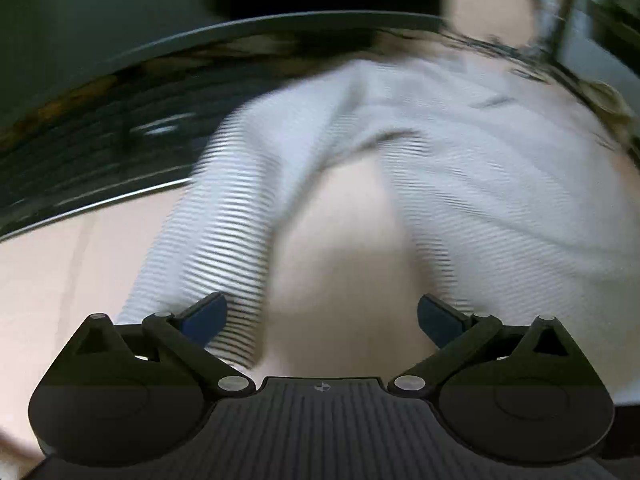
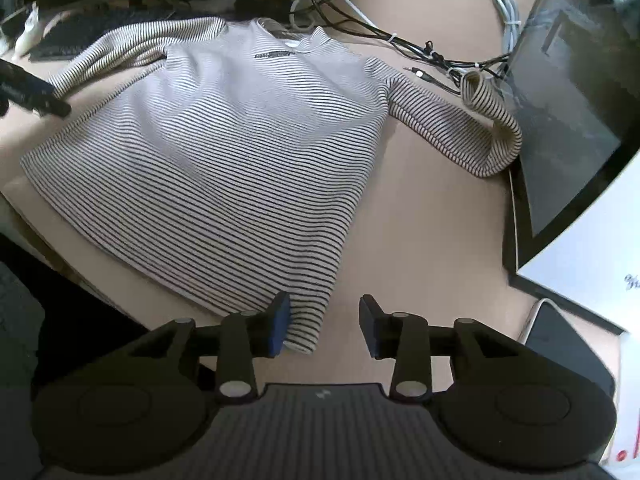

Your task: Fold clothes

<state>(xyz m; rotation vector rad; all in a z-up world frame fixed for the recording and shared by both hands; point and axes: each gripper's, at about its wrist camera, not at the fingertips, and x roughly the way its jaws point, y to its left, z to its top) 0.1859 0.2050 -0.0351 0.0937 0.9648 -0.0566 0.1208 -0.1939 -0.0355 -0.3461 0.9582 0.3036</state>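
Striped knit — a long-sleeved black-and-white shirt (image 2: pixel 224 152) — lies spread flat, front up, on the tan desk (image 2: pixel 420 220), collar toward the cables (image 2: pixel 400 40), both sleeves out to the sides. That fits a shirt laid out for folding or one opened again. The right gripper (image 2: pixel 324 320) hangs over the hem corner nearest the monitor (image 2: pixel 568 120), jaws apart, holding nothing. The left gripper (image 1: pixel 320 320), jaws also wide and empty, sits near the far sleeve; its view is blurred, so contact is probably absent. Any pinch should take both layers at the corner. Room is tight — the sleeve by the monitor rests against its base, the hem nears the desk edge, and the keyboard (image 2: pixel 80 36) lies beside the other sleeve.
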